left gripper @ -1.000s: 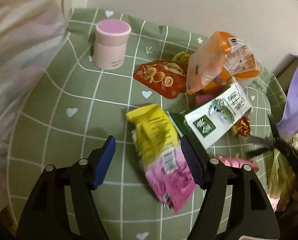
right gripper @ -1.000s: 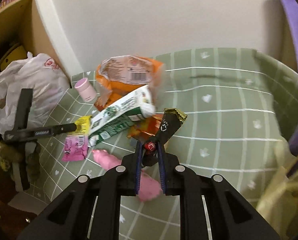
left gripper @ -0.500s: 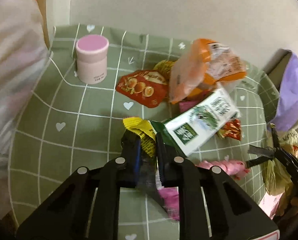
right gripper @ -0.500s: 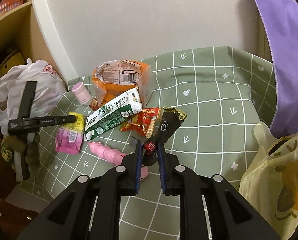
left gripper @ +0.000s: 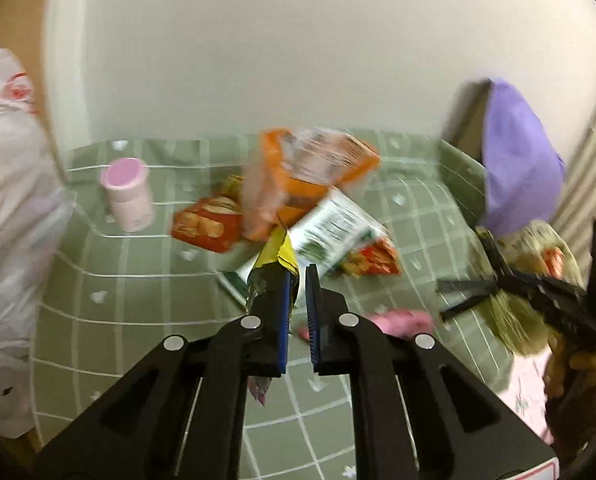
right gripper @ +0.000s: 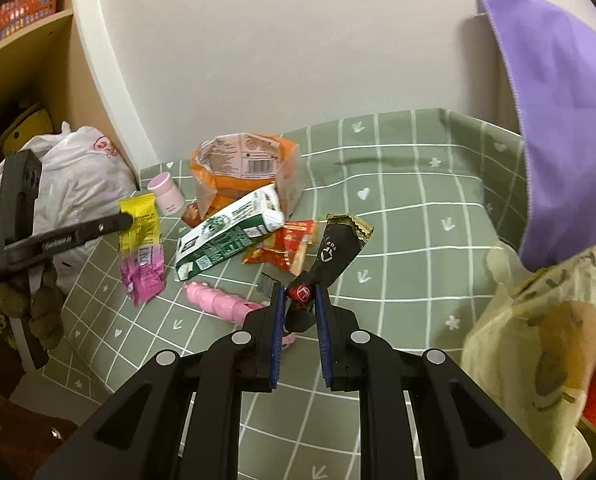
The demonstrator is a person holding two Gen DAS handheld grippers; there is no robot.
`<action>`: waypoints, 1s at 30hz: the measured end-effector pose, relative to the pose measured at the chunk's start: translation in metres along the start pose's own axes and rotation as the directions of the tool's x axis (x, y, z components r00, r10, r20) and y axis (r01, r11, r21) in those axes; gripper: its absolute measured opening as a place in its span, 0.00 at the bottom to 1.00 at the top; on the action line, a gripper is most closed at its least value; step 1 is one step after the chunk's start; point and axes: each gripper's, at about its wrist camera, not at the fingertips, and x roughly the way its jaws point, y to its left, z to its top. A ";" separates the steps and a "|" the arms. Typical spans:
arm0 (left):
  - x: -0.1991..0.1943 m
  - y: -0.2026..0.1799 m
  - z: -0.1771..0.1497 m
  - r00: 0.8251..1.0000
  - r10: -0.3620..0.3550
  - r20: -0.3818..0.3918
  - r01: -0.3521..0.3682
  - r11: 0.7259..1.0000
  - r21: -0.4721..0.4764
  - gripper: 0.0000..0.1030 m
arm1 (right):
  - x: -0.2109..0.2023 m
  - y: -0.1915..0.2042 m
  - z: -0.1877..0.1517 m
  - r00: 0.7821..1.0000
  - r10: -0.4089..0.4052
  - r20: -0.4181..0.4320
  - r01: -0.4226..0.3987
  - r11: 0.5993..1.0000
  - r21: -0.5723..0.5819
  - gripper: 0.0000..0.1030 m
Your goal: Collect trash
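Grippers both held trash: the left gripper pinched the yellow-pink wrapper, hanging lengthwise, and the right gripper clamped a black wrapper pointing to one o'clock. Yellow bag lay at three o'clock, nearer the right.

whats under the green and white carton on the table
The green and white carton lies tilted over a red snack wrapper, whose right part sticks out. Its far end leans against the orange plastic bag. Anything else beneath it is hidden by the carton.
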 end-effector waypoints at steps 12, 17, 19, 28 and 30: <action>-0.019 -0.003 0.004 0.994 -0.079 0.077 0.077 0.996 0.035 0.50 | -0.002 -0.015 -0.010 1.000 -0.021 -0.017 0.022 0.997 0.067 0.16; -0.003 0.008 0.004 0.999 -0.004 0.039 0.003 1.000 0.025 0.53 | 0.002 -0.013 -0.010 0.999 -0.018 -0.030 0.020 0.998 0.055 0.16; 0.006 0.007 0.000 1.000 -0.006 0.014 0.006 0.999 0.038 0.53 | 0.004 -0.013 -0.009 0.999 -0.020 -0.033 0.022 0.998 0.051 0.16; 0.041 0.038 -0.020 0.995 0.061 -0.077 -0.061 0.998 -0.001 0.54 | 0.007 -0.020 -0.010 0.999 -0.021 -0.046 0.024 0.998 0.063 0.16; 0.045 0.048 -0.022 0.996 0.044 -0.080 -0.047 0.998 -0.032 0.54 | 0.008 -0.021 -0.011 0.998 -0.022 -0.054 0.025 0.998 0.061 0.16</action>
